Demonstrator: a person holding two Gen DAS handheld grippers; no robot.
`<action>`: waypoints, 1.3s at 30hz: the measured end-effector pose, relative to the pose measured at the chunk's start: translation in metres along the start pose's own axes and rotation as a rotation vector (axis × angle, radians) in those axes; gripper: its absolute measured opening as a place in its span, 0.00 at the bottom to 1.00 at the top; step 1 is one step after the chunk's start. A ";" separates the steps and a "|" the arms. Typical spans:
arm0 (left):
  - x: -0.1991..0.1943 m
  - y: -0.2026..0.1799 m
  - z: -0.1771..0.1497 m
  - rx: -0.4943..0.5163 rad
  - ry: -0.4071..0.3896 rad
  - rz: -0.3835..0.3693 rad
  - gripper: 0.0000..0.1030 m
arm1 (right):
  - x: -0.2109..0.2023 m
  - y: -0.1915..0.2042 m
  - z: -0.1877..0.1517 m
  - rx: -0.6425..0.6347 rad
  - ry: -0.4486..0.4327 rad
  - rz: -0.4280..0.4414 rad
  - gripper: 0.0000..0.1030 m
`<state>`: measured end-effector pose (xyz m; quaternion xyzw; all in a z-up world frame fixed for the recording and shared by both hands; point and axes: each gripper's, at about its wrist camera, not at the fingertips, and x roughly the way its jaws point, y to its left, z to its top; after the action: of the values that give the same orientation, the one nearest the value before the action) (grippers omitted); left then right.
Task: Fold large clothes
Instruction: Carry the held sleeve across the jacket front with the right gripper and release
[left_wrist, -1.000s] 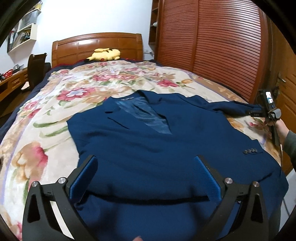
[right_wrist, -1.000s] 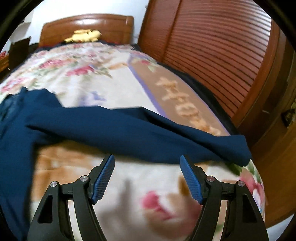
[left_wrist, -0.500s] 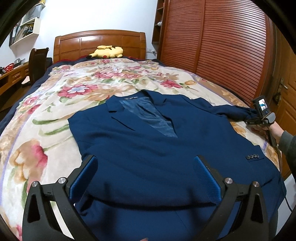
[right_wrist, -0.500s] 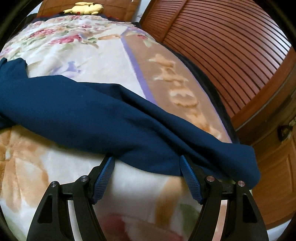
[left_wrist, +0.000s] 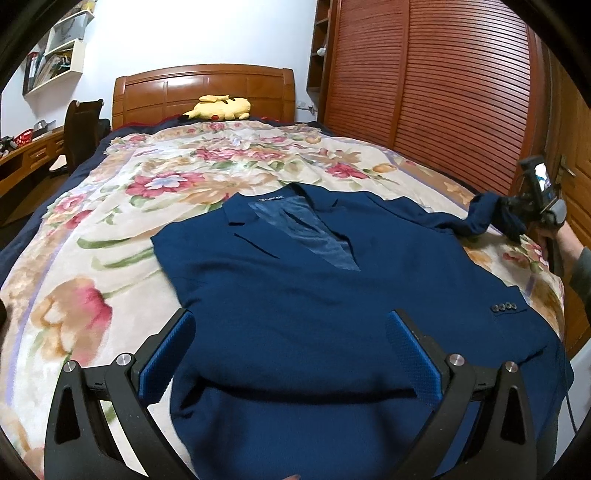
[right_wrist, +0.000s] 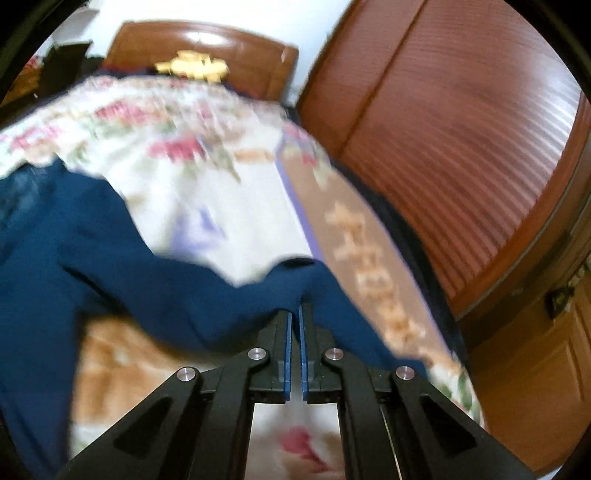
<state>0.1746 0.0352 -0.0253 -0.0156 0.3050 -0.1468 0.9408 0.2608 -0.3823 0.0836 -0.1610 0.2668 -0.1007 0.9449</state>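
Now that our right tool (right_wrist: 295, 317) has pressed its blue pads together on the sleeve (right_wrist: 207, 295) of the navy blazer (left_wrist: 314, 295), the step has turned from reaching to holding. Half a second ago those pads stood spread on either side of the sleeve's near edge; a second ago they hung short of it over bare blanket. The cloth now bunches up just ahead of the tips and drapes down on both sides of them, so we judge it pinched and already lifted off the floral blanket (left_wrist: 110, 229). The right view is smeared with motion, which suggests the tool is travelling.

From the left view the same thing shows far off to the right: the sleeve end is raised and crumpled at the right tool (left_wrist: 532, 210), where before it lay flat along the bed.

Our left tool (left_wrist: 291, 354) hangs with its jaws spread wide over the lower front of the blazer, gripping nothing — much as in the earlier frames. The blazer body lies flat, front up, directly ahead of it, collar pointing away towards the headboard (left_wrist: 203, 92), with the other cuff and its buttons (left_wrist: 504, 306) ahead to the right.

For the task, this probably means the sleeve fold can begin: we would carry the sleeve across onto the chest, keeping it from twisting.
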 end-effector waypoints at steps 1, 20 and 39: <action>-0.001 0.002 0.000 -0.003 -0.002 0.001 1.00 | -0.013 0.005 0.007 0.002 -0.032 0.015 0.03; -0.017 0.020 -0.005 -0.025 -0.018 0.026 1.00 | -0.126 0.086 0.022 -0.045 -0.284 0.357 0.03; -0.018 0.023 -0.006 -0.023 -0.018 0.035 1.00 | -0.120 0.137 -0.055 -0.125 -0.077 0.648 0.03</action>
<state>0.1628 0.0631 -0.0227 -0.0226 0.2986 -0.1264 0.9457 0.1450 -0.2362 0.0470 -0.1290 0.2740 0.2278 0.9254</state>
